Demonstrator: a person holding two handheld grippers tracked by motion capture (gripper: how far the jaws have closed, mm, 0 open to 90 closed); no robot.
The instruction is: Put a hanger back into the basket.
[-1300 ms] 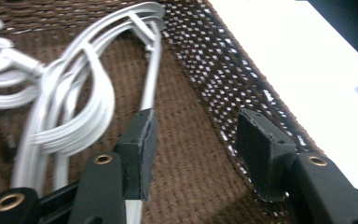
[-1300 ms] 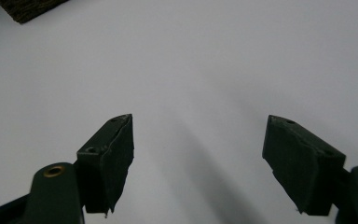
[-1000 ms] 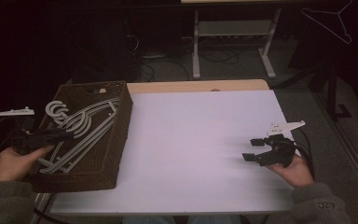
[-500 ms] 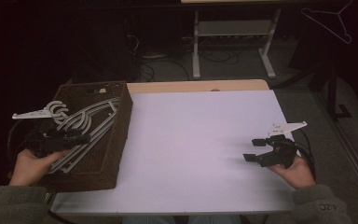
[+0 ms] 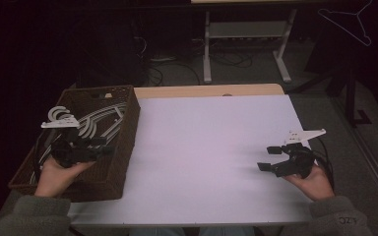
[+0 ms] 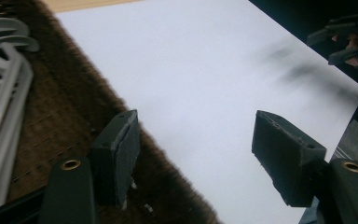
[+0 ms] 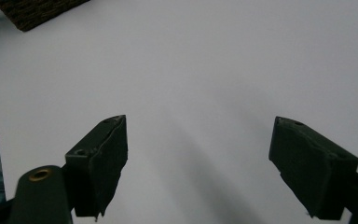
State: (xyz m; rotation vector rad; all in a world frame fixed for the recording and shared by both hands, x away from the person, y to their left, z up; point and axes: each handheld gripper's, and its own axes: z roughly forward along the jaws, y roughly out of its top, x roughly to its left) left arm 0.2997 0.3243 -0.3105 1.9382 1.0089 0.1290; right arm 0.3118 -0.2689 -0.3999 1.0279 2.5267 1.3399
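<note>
Here, the left gripper hung open and empty over the basket of hangers.

In the high view, the grey hangers lay heaped in the brown wicker basket at the counter's left edge, within that hand's reach; the left gripper sat above its near right wall, having slid rightward from the basket's left side, jaws just been opening with nothing between them. In the left gripper view, the pads straddled the basket rim, hangers off to the side, untouched. In the right gripper view, the right gripper stood wide and empty over bare counter, parked, its jaws just opening slightly.
</note>
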